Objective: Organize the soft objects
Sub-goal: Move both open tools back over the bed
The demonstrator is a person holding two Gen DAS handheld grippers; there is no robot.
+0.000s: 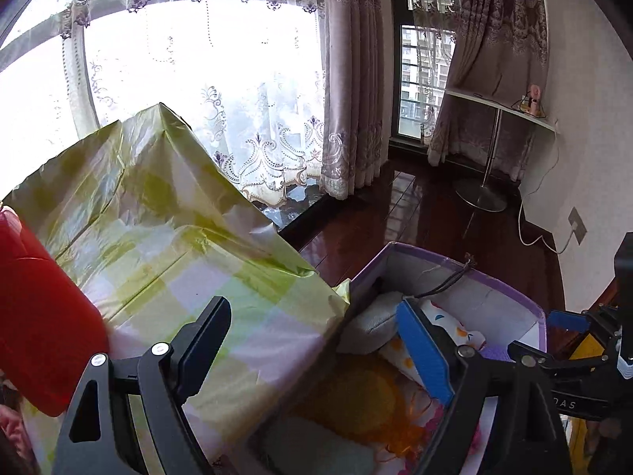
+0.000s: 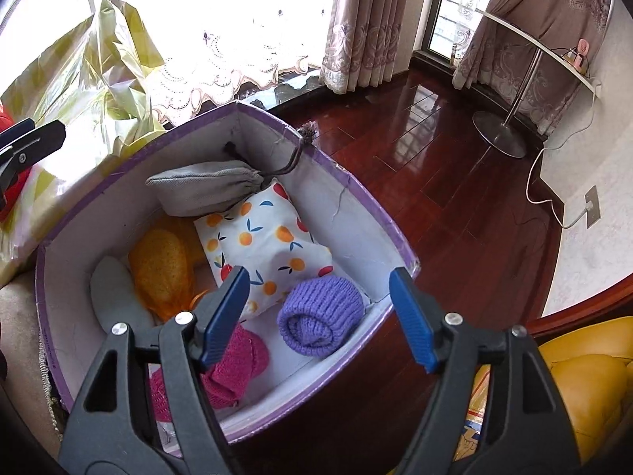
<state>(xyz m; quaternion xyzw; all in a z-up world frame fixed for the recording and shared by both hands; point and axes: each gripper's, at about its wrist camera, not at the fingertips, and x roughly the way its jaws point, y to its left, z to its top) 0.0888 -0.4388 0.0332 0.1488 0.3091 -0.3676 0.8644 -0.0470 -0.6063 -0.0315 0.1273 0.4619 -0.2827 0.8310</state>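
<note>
A: Soft things are mostly in the purple-rimmed box (image 2: 368, 213) already: a grey drawstring pouch (image 2: 205, 190) at the far end, a fruit-print pillow (image 2: 269, 237) in the middle, an orange mesh bundle (image 2: 162, 265) at 9 o'clock of it, a purple knit roll (image 2: 320, 316) at the near right, a pink knit piece (image 2: 237, 360) near left.

B: And the hands?

A: The right gripper (image 2: 320, 312) hovers over the near end of the box with its fingers spread wide and nothing between them. In its own view the purple roll sits right in the gap, below the tips; the pink piece lies partly under the left finger.

B: The left one?

A: The left gripper (image 1: 312, 340) is also wide apart and empty. It straddles the edge where the green checked plastic sheet (image 1: 158, 217) meets the box. A red object (image 1: 35, 308) sits at its 9 o'clock, outside the box. I cannot tell what it is, though it may be the next piece to move.

B: How would these handle?

A: Light and squashy, I'd judge. The knits should compress and grip well against the ribbed blue pads, so pinch the roll across its middle rather than by a loose edge, or it may unwind. The pouch is best taken by its body, since its cord trails over the box rim. The plastic sheet looks slick and crinkly and could snag a finger.
</note>
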